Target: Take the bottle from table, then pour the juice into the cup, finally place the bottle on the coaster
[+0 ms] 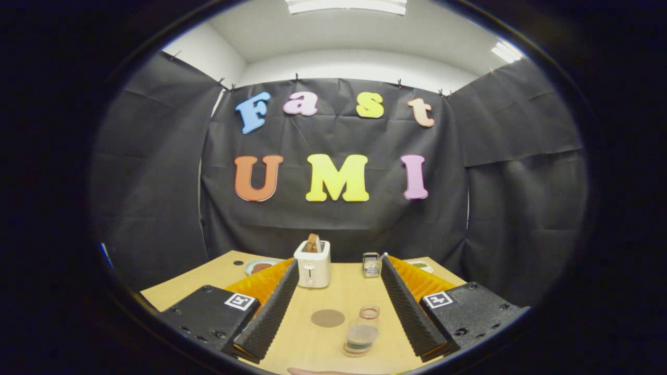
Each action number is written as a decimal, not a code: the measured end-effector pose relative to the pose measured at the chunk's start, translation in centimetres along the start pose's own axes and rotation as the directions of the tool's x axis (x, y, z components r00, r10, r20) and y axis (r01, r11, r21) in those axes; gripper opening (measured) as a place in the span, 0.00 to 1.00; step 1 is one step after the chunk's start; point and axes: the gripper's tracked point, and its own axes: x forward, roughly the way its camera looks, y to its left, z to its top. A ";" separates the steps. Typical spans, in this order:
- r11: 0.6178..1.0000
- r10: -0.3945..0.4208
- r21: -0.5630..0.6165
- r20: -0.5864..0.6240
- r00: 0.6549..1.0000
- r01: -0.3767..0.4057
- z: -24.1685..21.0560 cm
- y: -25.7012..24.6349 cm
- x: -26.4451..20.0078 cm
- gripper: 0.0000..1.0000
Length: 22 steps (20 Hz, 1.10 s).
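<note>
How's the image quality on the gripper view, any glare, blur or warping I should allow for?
Gripper view: strong fisheye bending at the table edges; even overhead light, soft shadows, no glare on the wood; toaster sharp; the clear cup between the open tool's fingers is faint and hard to outline.

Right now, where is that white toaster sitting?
In the gripper view, the toaster stands at the far end of the wooden table, beyond the open gripper, just by its left finger, with a small metal rack to its right.
</note>
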 end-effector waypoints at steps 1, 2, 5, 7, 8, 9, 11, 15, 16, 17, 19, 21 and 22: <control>1.000 -0.004 0.002 -0.002 1.000 0.004 -0.5 -0.1 0.2 1.00; 1.000 -0.010 0.002 -0.007 1.000 0.010 -1.1 -0.3 0.4 1.00; 0.999 -0.035 -0.023 -0.006 0.999 0.035 -2.6 -0.9 0.8 1.00; 0.998 -0.044 -0.037 -0.004 0.999 0.044 -3.7 -1.0 1.1 1.00; 0.998 -0.047 -0.040 -0.007 0.999 0.046 -4.4 -1.1 1.3 1.00; 0.998 -0.048 -0.043 -0.012 0.999 0.048 -5.2 -1.1 1.4 1.00; 0.998 -0.045 -0.034 -0.025 0.999 0.044 -6.8 -1.3 1.7 1.00; 0.998 -0.067 -0.010 -0.053 0.996 0.066 -9.5 -2.7 2.5 1.00; 0.997 -0.071 -0.006 -0.059 0.996 0.071 -10.0 -2.9 2.5 1.00; 0.997 -0.073 -0.004 -0.059 0.996 0.073 -10.5 -3.1 2.6 1.00; 0.998 -0.071 -0.004 -0.055 0.996 0.070 -11.2 -3.3 2.7 1.00; 0.998 -0.061 -0.020 -0.053 0.997 0.060 -12.3 -3.4 2.9 1.00; 0.998 -0.060 -0.029 -0.053 0.997 0.058 -12.8 -3.5 3.0 1.00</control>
